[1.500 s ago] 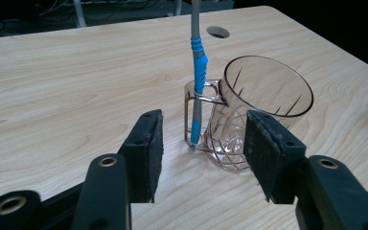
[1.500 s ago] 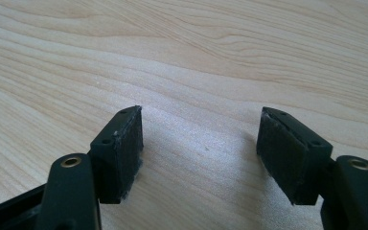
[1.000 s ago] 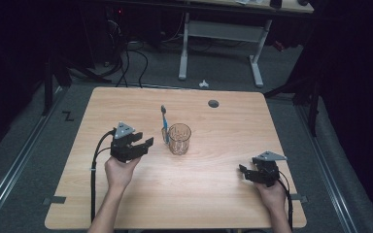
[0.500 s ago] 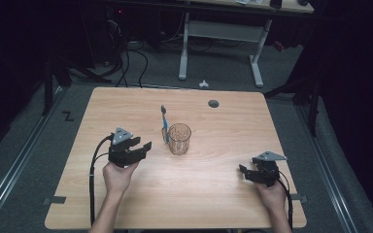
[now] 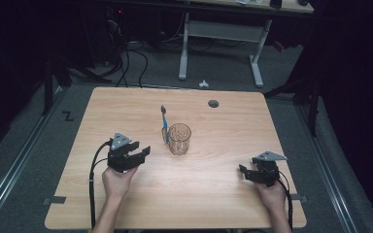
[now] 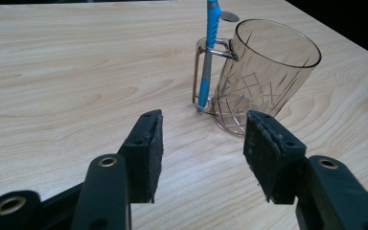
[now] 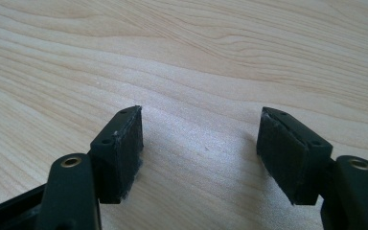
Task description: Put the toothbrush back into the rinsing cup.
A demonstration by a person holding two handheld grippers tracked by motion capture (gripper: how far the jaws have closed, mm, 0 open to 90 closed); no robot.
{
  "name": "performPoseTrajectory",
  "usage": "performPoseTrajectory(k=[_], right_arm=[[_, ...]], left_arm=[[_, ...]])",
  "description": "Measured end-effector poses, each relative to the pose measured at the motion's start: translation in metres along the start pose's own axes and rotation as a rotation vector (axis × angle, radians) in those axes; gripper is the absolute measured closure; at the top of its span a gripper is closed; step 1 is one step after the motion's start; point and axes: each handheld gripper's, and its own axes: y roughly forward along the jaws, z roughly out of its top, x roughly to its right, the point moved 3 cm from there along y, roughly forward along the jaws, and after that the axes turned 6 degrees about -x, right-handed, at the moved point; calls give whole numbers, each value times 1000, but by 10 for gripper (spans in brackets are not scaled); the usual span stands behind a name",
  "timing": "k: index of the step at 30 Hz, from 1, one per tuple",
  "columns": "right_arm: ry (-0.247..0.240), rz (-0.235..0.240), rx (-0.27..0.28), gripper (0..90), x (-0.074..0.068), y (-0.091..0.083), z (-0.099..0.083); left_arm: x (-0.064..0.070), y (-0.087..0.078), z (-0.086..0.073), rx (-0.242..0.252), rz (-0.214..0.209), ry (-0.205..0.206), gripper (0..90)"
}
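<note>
A clear cut-glass mug point(image 5: 179, 138) point(image 6: 261, 76) stands near the middle of the wooden table point(image 5: 126, 111). A blue and grey toothbrush point(image 5: 164, 124) point(image 6: 208, 52) leans upright through the mug's handle on its left side. My left gripper point(image 5: 140, 153) point(image 6: 202, 148) is open, a short way left of the mug and pointed at it, with nothing between its jaws. At the table's right front my right gripper point(image 5: 245, 172) point(image 7: 199, 148) is open over bare wood, far from the mug.
A dark round cable hole point(image 5: 213, 103) sits in the table near its far edge. Beyond the table stand a white desk frame point(image 5: 218, 43) and cables on the grey floor. A small white object point(image 5: 203, 83) lies on the floor behind the table.
My left gripper has drawn back toward the near edge, a little away from the mug. The right gripper, mug and toothbrush have stayed put.
</note>
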Motion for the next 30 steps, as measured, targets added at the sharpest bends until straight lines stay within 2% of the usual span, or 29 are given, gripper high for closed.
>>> performPoseTrajectory(k=[30], right_arm=[[0,0,0,334,0,0,0]], left_arm=[[-6,2,-28,-28,19,-43,485]])
